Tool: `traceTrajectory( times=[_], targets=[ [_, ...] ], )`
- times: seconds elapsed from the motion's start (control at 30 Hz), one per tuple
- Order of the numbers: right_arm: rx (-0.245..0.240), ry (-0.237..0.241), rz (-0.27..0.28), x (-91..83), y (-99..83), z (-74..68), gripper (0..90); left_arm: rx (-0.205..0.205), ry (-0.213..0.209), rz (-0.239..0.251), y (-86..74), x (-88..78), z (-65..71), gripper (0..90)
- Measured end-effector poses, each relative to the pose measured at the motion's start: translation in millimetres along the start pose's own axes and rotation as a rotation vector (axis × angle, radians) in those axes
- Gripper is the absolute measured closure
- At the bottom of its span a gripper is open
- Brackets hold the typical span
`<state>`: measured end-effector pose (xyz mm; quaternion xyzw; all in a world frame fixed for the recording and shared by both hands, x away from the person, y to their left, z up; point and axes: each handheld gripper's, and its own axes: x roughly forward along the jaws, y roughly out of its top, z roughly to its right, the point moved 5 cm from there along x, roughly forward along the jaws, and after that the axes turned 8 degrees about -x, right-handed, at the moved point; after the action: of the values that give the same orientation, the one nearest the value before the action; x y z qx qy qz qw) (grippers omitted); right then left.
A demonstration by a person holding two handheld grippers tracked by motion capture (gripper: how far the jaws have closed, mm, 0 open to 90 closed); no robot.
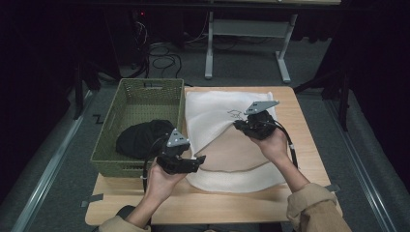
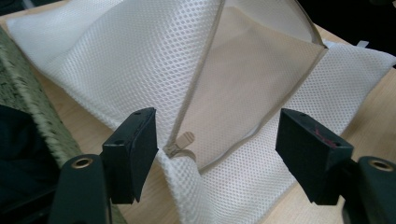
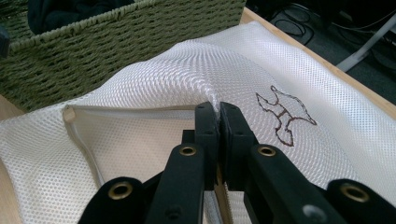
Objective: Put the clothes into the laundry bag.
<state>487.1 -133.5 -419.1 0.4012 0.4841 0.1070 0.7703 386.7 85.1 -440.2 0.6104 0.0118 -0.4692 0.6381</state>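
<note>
White mesh laundry bag (image 1: 212, 116) lies flat on the bench (image 1: 304, 145), just right of the green woven basket (image 1: 140, 104) holding a dark garment (image 1: 142, 137). Right gripper (image 3: 218, 112) is clamped on the bag's upper layer, lifting the mouth open. Left gripper (image 2: 215, 149) has jaws apart, nothing between them, facing the zipper pull (image 2: 180, 144).

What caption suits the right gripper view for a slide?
Right gripper shut on the upper layer of a white mesh laundry bag, lifting its zippered opening beside a green woven basket.
</note>
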Motion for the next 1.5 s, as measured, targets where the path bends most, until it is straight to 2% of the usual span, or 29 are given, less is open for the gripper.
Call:
traceTrajectory(
  times=[0.07, 0.23, 0.33, 0.53, 0.83, 1.33, 1.5],
  targets=[
    [0.003, 0.000, 0.015, -0.3, 0.9, 0.9, 87.7, -0.007, 0.004, 0.012, 4.9, -4.9, -2.4, 28.9],
    [0.005, 0.006, 0.009, 1.4, -0.4, 1.2, 87.7, -0.021, 0.014, 0.042, 15.4, -18.2, -7.5, 27.2],
    [-0.005, 0.008, 0.001, 0.2, 0.0, 2.5, 87.7, -0.026, 0.023, 0.047, 20.2, -22.7, -10.6, 26.1],
    [0.005, 0.004, 0.009, 0.2, 0.4, 3.2, 87.7, -0.024, 0.037, 0.060, 25.8, -30.8, -14.4, 24.8],
    [-0.001, 0.006, 0.010, -1.1, 0.8, 4.6, 87.7, -0.045, 0.070, 0.059, 28.2, -33.7, -27.4, 21.9],
    [-0.007, -0.003, 0.011, -0.3, 2.3, 3.8, 87.7, -0.103, 0.148, 0.086, 31.6, -52.2, -63.9, 15.7],
    [-0.007, -0.005, 0.009, -0.3, 1.9, 4.2, 87.7, -0.128, 0.179, 0.082, 31.3, -53.2, -77.8, 15.1]
  ],
)
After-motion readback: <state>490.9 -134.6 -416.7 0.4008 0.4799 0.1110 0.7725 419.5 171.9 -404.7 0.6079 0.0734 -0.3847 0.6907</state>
